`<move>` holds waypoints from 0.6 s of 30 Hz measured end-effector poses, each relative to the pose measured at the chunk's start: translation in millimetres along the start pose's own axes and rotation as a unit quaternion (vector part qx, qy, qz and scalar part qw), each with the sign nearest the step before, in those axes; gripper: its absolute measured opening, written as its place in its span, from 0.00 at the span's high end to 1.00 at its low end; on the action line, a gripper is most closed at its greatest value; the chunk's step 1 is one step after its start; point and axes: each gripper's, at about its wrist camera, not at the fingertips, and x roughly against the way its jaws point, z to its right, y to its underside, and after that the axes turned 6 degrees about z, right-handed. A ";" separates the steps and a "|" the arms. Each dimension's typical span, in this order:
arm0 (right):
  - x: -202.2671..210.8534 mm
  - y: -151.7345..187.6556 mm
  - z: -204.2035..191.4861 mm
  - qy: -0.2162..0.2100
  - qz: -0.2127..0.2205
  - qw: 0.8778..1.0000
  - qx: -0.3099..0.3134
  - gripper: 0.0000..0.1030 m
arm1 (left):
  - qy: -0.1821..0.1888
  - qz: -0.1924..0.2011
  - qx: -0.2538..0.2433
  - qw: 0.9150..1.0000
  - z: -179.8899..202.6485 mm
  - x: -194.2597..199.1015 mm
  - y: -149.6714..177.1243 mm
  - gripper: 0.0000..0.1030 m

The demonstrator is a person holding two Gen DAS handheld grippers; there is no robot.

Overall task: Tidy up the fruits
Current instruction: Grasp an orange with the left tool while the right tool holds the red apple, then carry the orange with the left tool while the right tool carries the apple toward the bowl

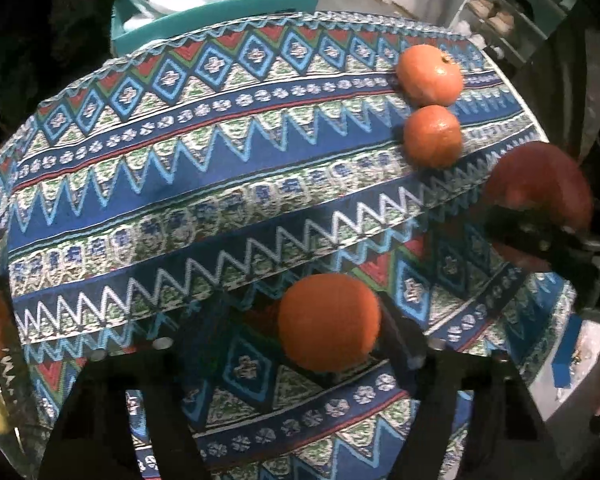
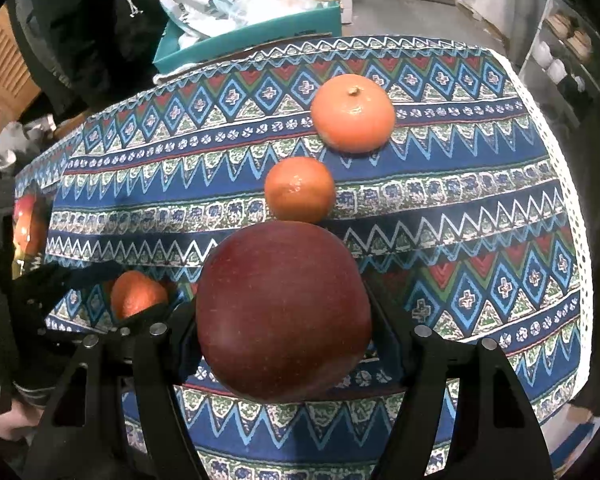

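The apple (image 2: 283, 312) sits clamped in the right tool (image 2: 284, 332), one finger on each flank, held above the patterned surface (image 2: 480, 208) and just short of two fruits lying there. These are a small orange (image 2: 300, 189) and, beyond it, a larger, paler one (image 2: 353, 112) with its stem up; the two lie close together in a line running away from the tool. The left tool (image 1: 300, 324) grips another orange (image 1: 329, 322) at its sides, also above the cloth, nearer the front edge and to the left of the apple. In the left view the apple (image 1: 540, 196) shows at the right edge with a dark finger across it.

The step in hand looks like adding the held fruits to that row. To do it well, lower the apple until it touches the cloth before opening, and set it in line with the small orange but not against it, since a nudge could roll a round fruit out of line. Open the fingers slowly and draw straight back. The left orange is best placed after, so that the tools do not crowd each other.

A teal box (image 2: 260, 36) with bags stands beyond the far edge.
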 end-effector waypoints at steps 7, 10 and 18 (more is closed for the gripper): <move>-5.0 0.6 -8.1 -0.002 -0.002 1.000 0.011 0.31 | -0.005 0.016 -0.028 0.999 11.8 4.9 -0.4 0.55; -2.8 -0.6 -11.0 -0.003 0.002 1.000 0.015 0.31 | -0.001 0.022 -0.024 0.999 11.2 8.8 -2.4 0.56; 12.8 -6.8 -16.7 -0.006 0.025 0.999 0.019 0.31 | 0.002 0.051 -0.008 0.999 -3.5 39.4 -6.4 0.56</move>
